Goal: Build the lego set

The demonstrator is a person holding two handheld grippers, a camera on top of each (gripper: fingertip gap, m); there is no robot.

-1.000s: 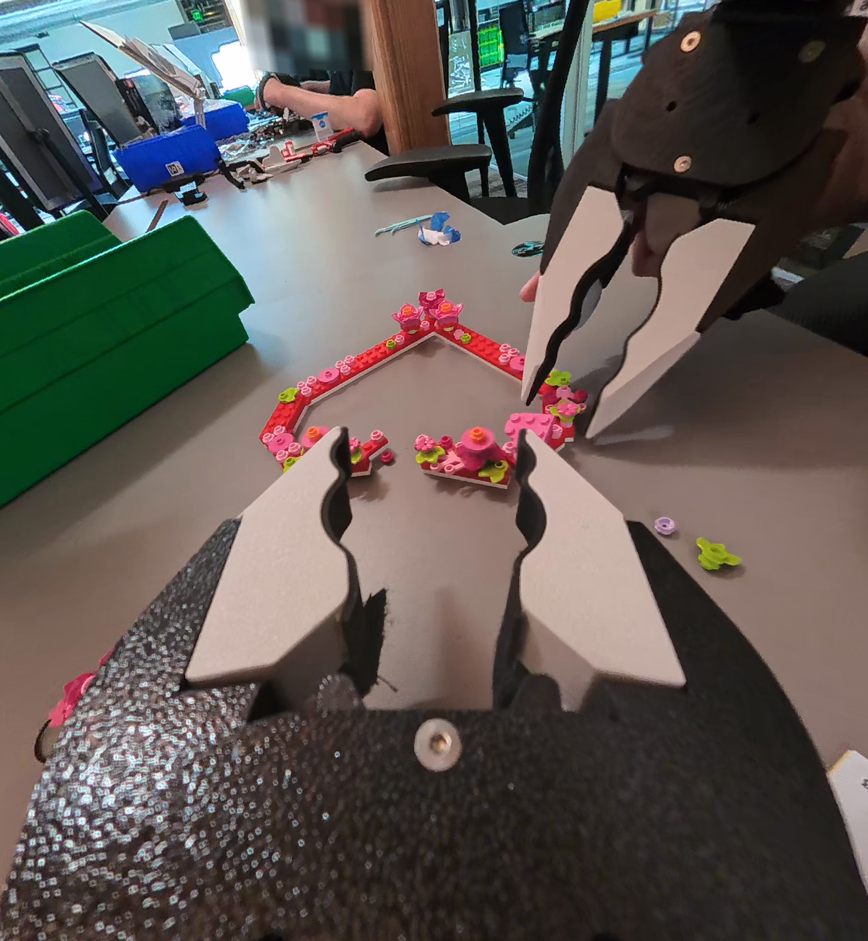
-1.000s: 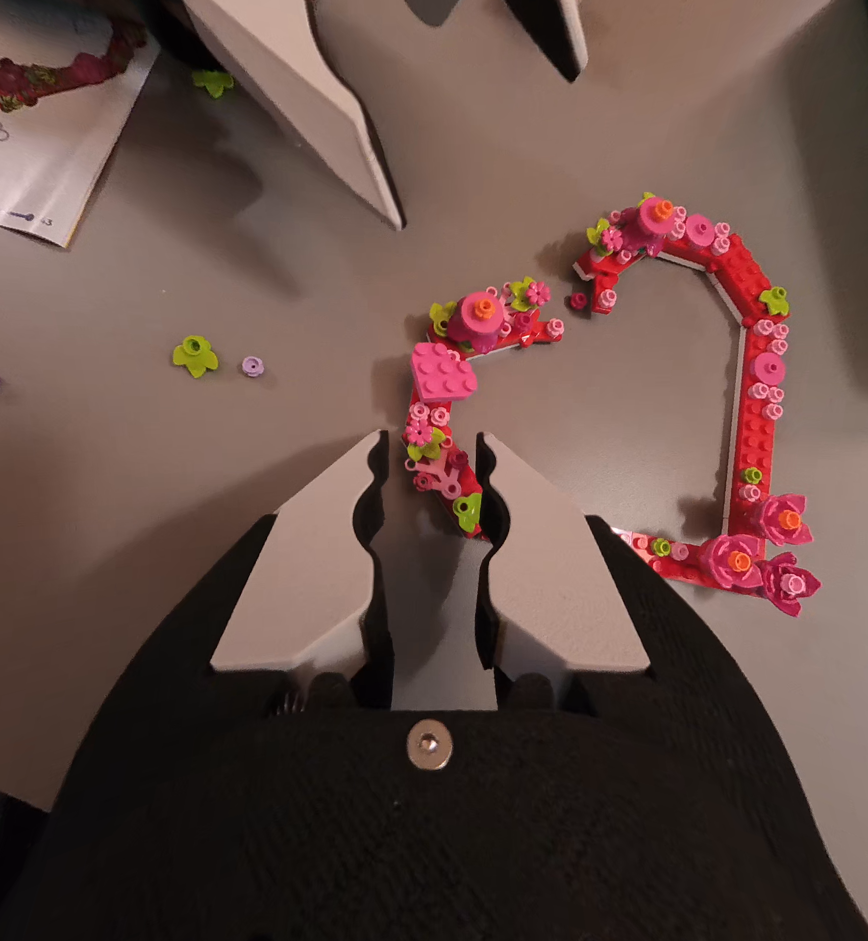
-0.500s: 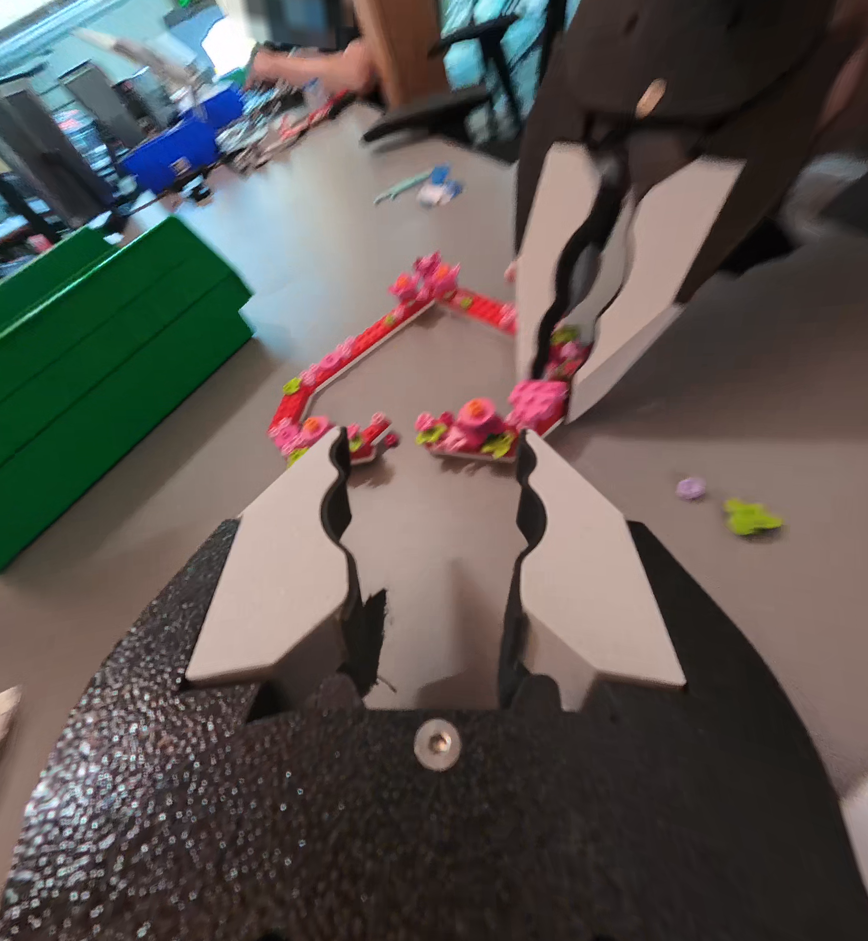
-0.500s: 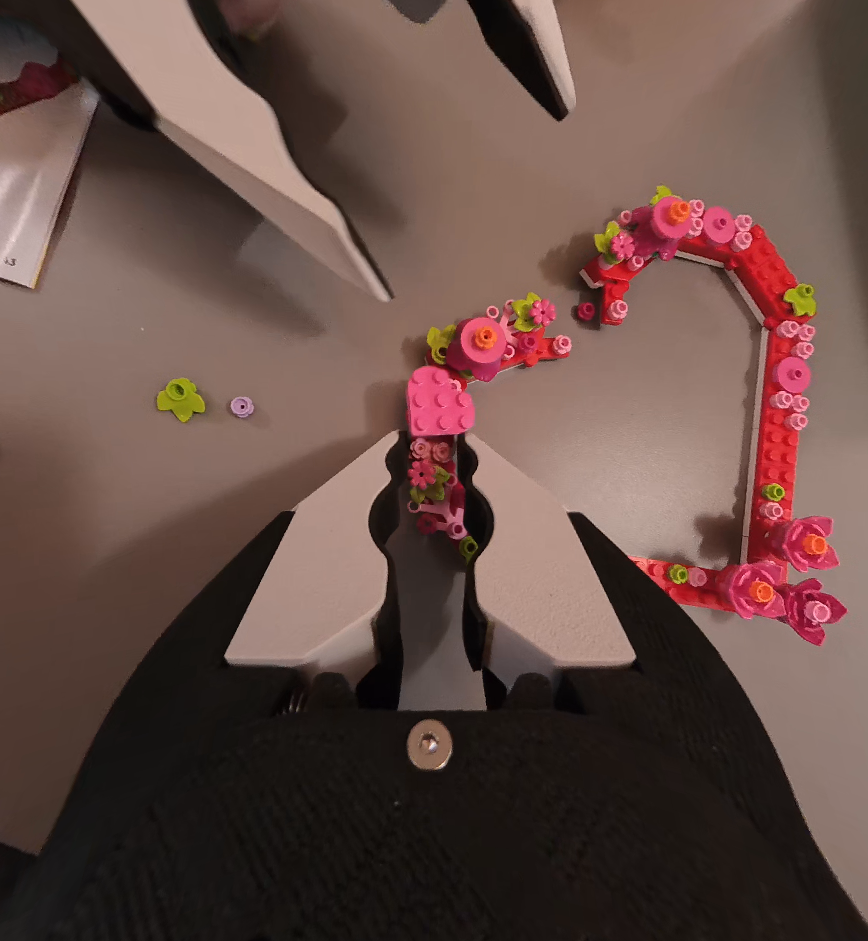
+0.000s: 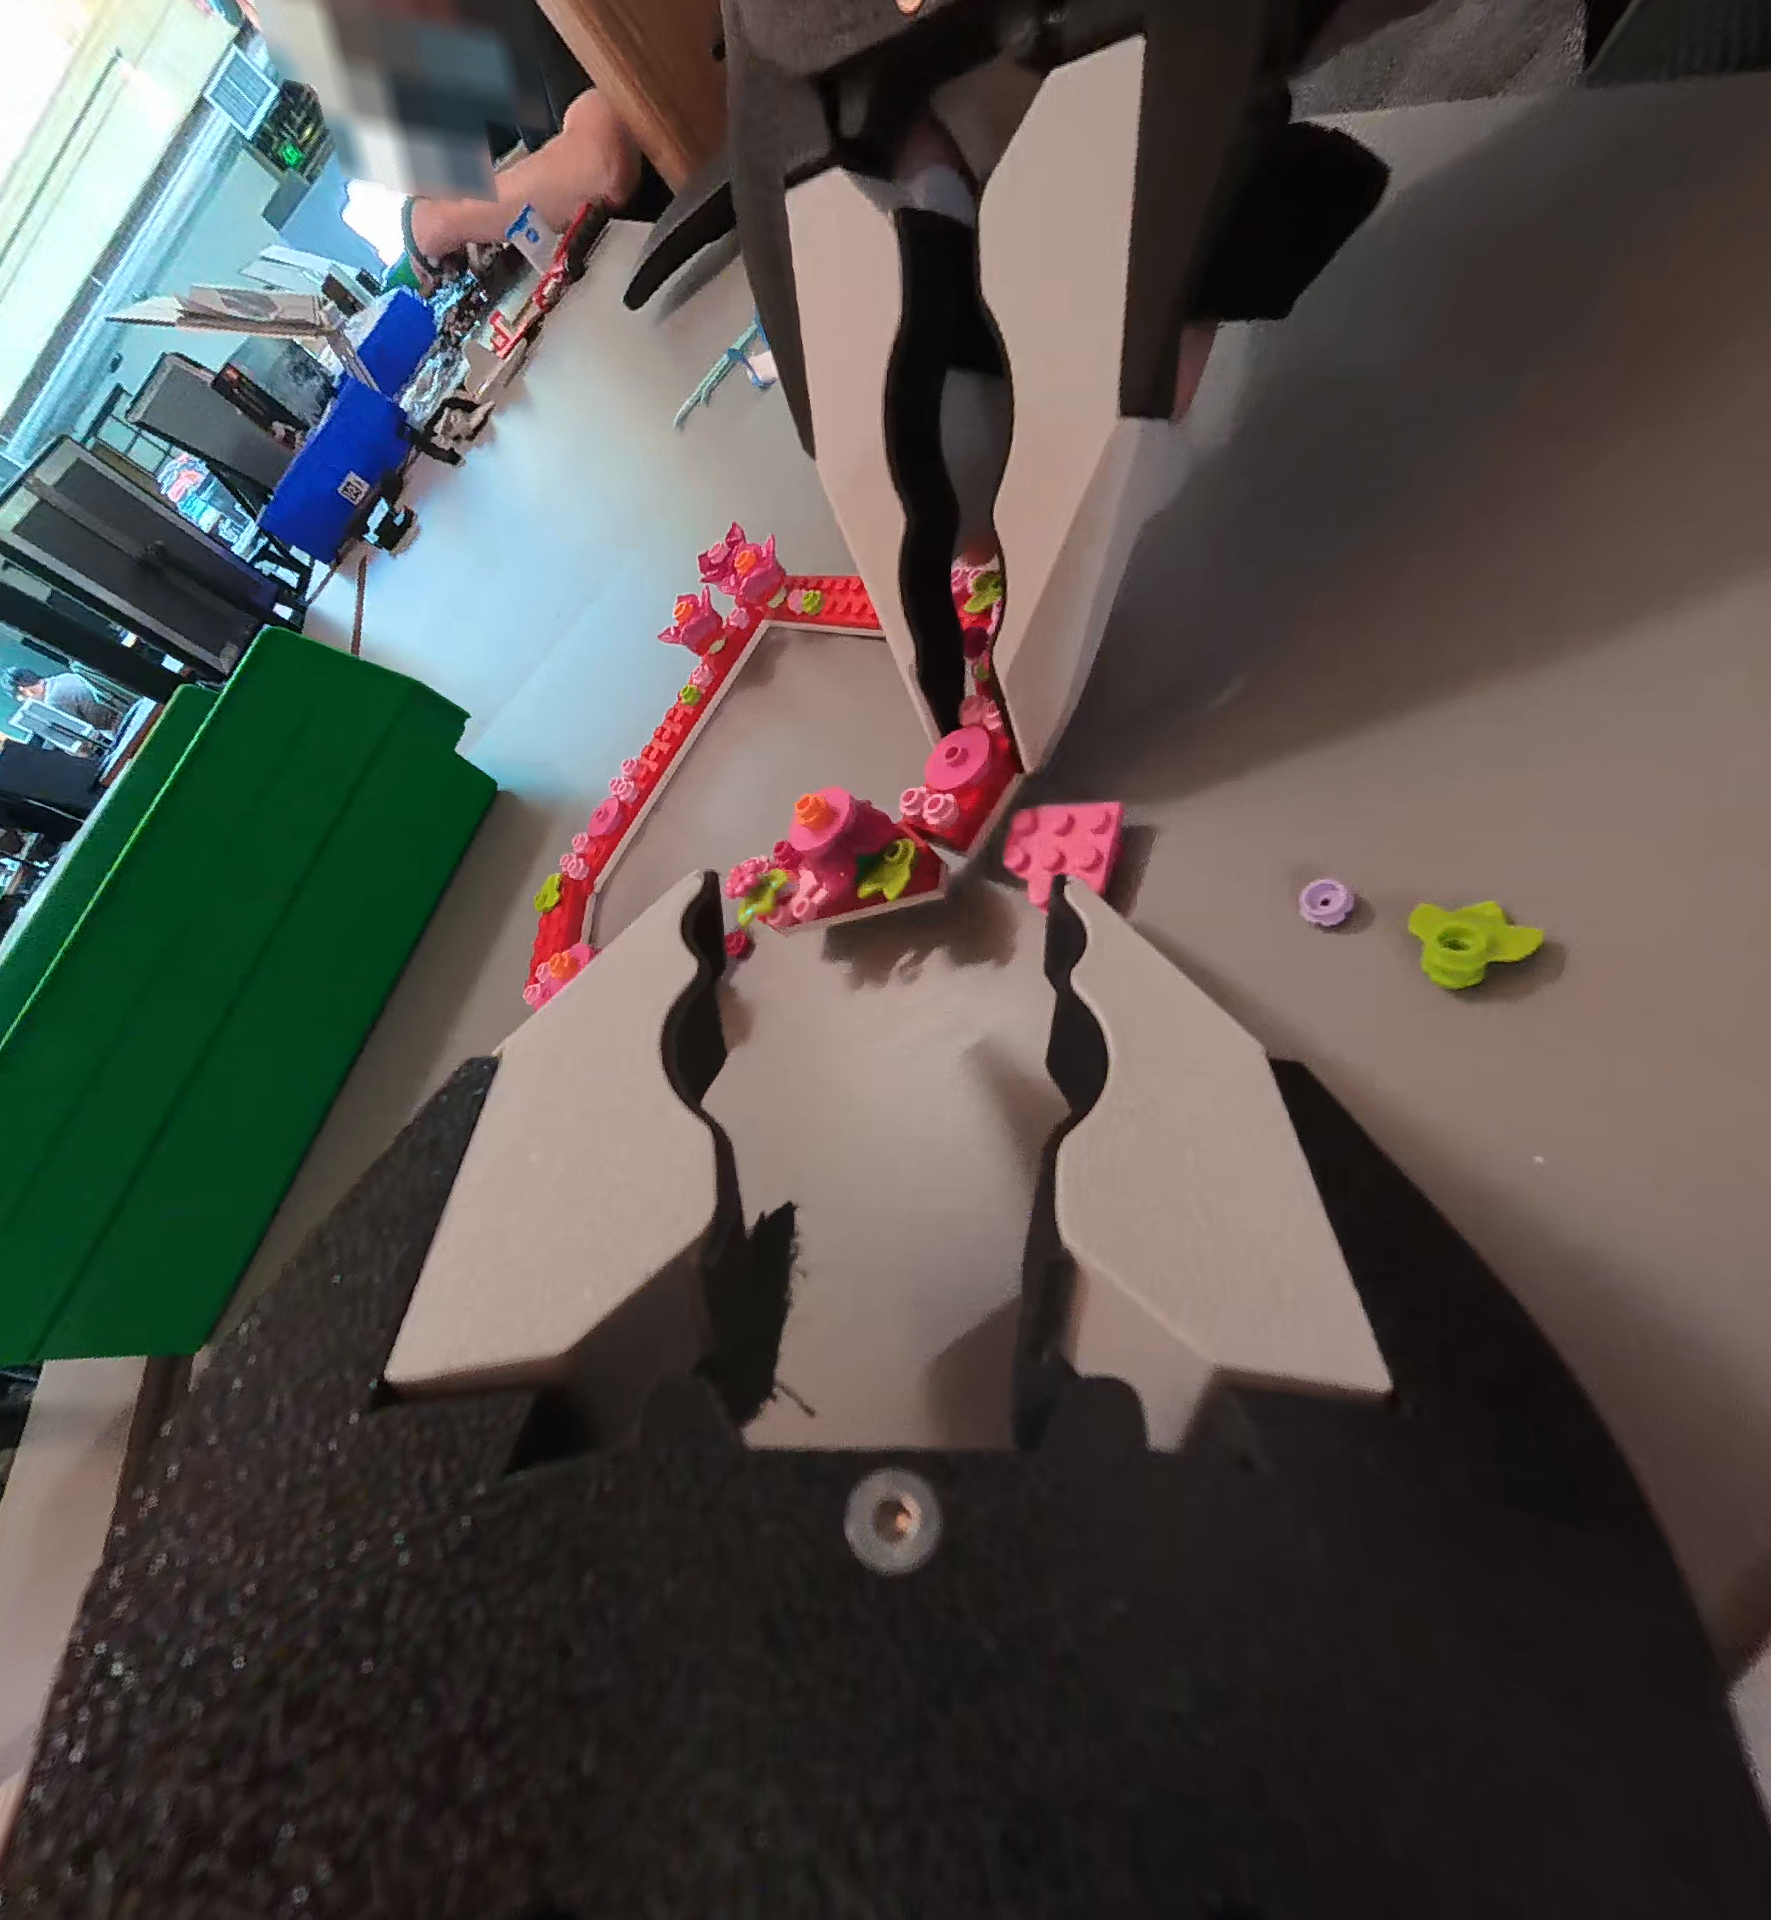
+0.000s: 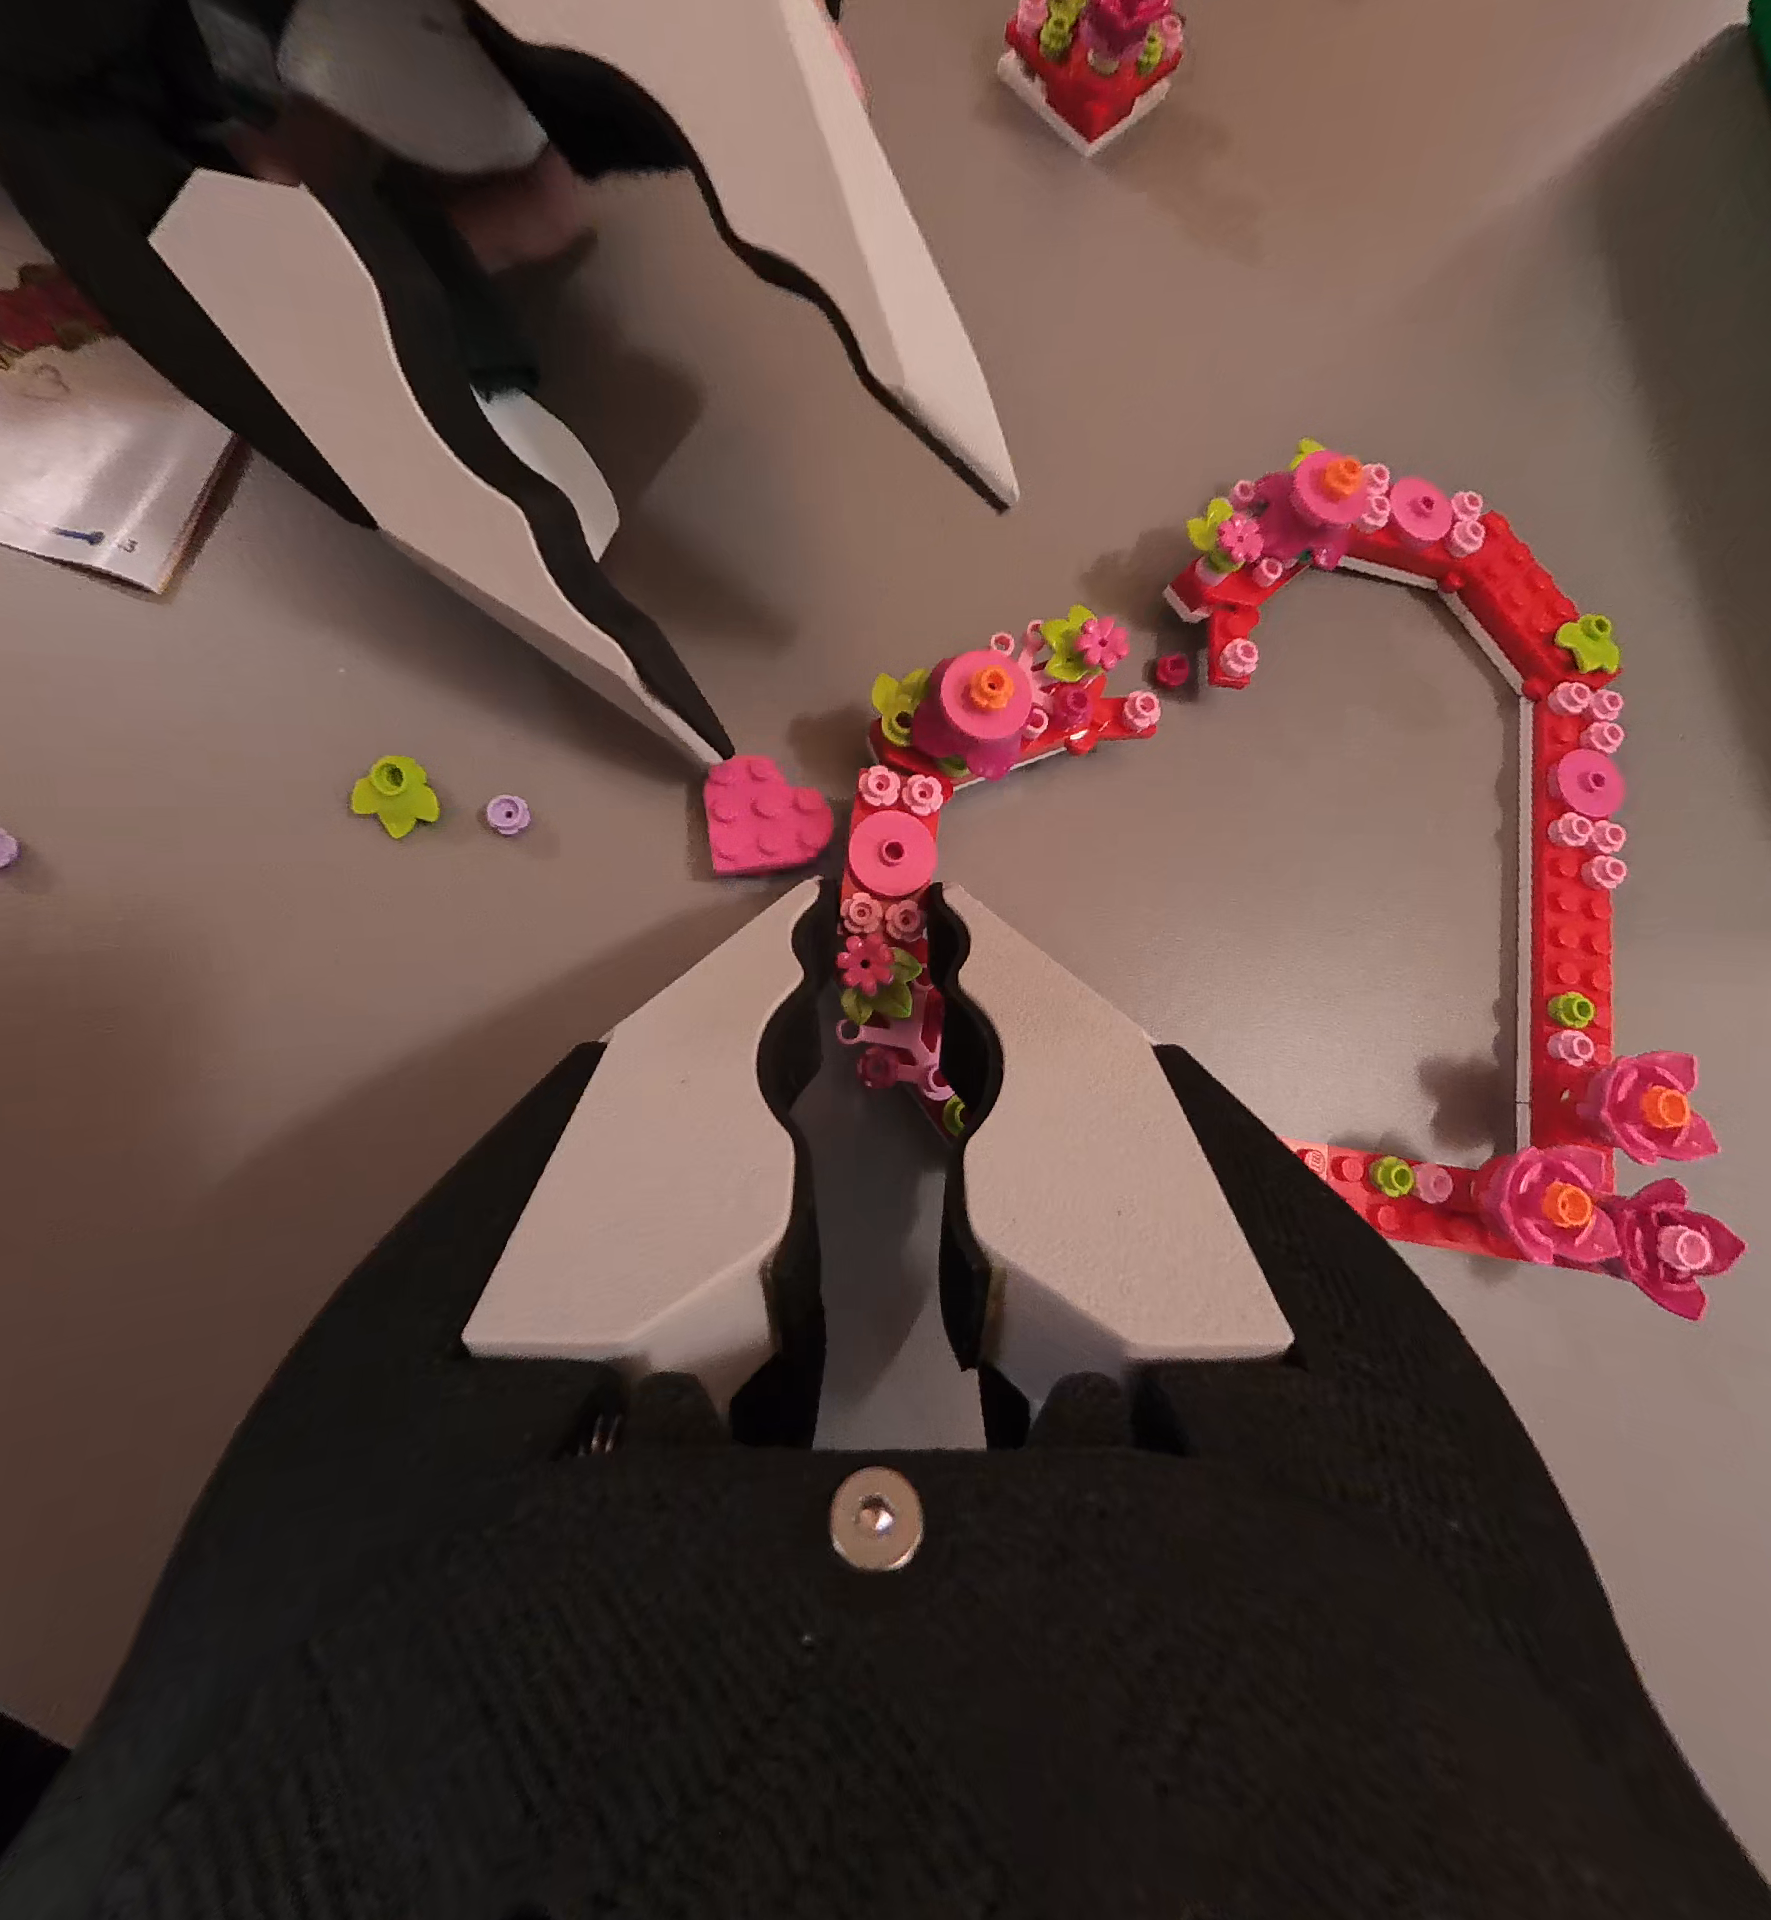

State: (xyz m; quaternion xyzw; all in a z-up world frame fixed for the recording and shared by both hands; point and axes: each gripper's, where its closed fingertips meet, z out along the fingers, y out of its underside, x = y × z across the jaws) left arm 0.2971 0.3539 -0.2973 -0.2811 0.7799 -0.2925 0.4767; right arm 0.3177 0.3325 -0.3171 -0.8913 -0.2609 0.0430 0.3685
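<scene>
A red lego heart frame with pink flowers lies flat on the grey table; it also shows in the left wrist view. My right gripper is shut on the frame's left strip, and it shows from the front in the left wrist view. A pink heart plate lies loose on the table just left of that strip. My left gripper is open and empty, and its right fingertip touches the pink heart plate. In the right wrist view the left gripper comes in from the top left.
A lime leaf piece and two lilac studs lie left of the frame. An instruction booklet lies at far left. A small red build stands at the top. A green bin stands left of the frame.
The pink heart plate has come off the frame's corner and now lies on the table, baring a pink round piece. My right gripper closed on the strip. My left gripper moved in and tilted.
</scene>
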